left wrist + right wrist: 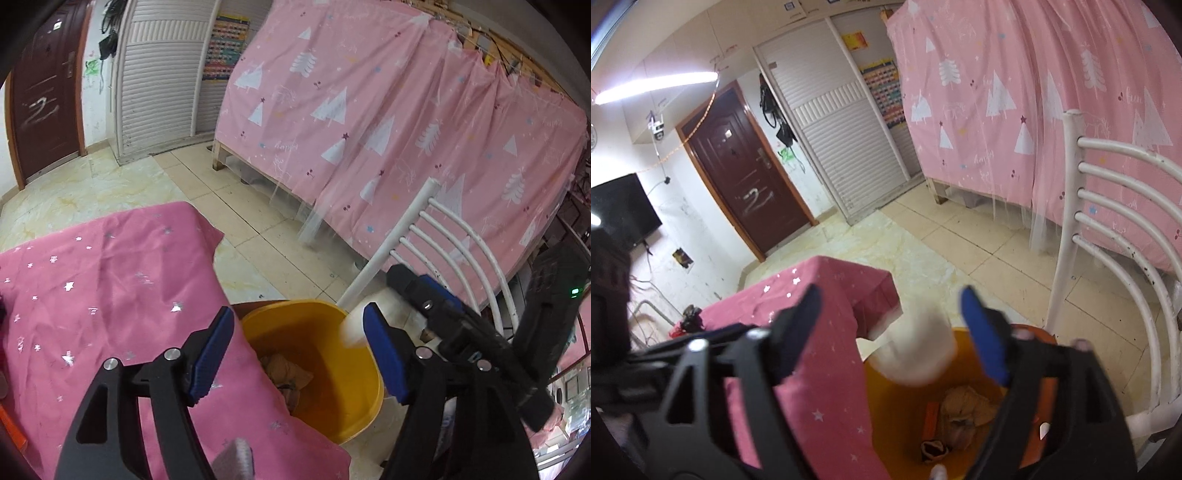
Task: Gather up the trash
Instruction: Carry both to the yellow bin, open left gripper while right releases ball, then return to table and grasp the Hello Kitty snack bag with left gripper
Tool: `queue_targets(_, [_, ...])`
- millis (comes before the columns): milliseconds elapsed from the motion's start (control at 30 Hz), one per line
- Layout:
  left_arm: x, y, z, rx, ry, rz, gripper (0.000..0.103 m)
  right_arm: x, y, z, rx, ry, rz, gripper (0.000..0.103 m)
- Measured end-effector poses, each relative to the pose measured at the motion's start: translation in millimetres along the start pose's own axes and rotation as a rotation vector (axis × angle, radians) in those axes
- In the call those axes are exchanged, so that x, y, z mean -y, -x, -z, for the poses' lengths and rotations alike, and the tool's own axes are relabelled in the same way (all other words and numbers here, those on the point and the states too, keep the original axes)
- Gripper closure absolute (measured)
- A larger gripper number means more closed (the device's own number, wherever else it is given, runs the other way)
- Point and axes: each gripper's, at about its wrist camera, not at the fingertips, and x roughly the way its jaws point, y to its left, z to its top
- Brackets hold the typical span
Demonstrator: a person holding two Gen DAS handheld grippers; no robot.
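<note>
A yellow bin point(354, 398) stands on the floor beside the table's corner, with crumpled brown paper point(288, 373) in it. My left gripper point(298, 313) hangs open over the bin with nothing between its blue pads. In the right wrist view my right gripper point(890, 295) is open above the same bin point(897, 410). A blurred white piece of trash point(916, 350) hangs between its fingers, touching neither pad. That white piece point(352, 328) also shows at the bin's rim in the left wrist view. Brown paper point(964, 410) and an orange wrapper point(931, 417) lie at the bottom.
The table under a pink star-print cloth point(110, 295) is left of the bin. A white metal chair point(1108, 221) stands close on the right. Behind it hangs a pink bed curtain point(369, 110). Tiled floor point(258, 221) stretches to a wardrobe and a dark door point(746, 177).
</note>
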Motion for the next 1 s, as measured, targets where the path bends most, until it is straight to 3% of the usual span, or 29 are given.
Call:
queue_targets(500, [-30.9, 60.0, -2.2, 0.097, 0.048, -0.054, 0.038, -38.5, -2.0, 6.8, -0.007, 0.074, -0.046, 0.024])
queue_targets(1000, [-119.1, 134.5, 25.6, 0.159, 0.100, -0.201, 0.036, -133.0, -16.3, 34.7, -0.076, 0.195, -0.197, 0.024])
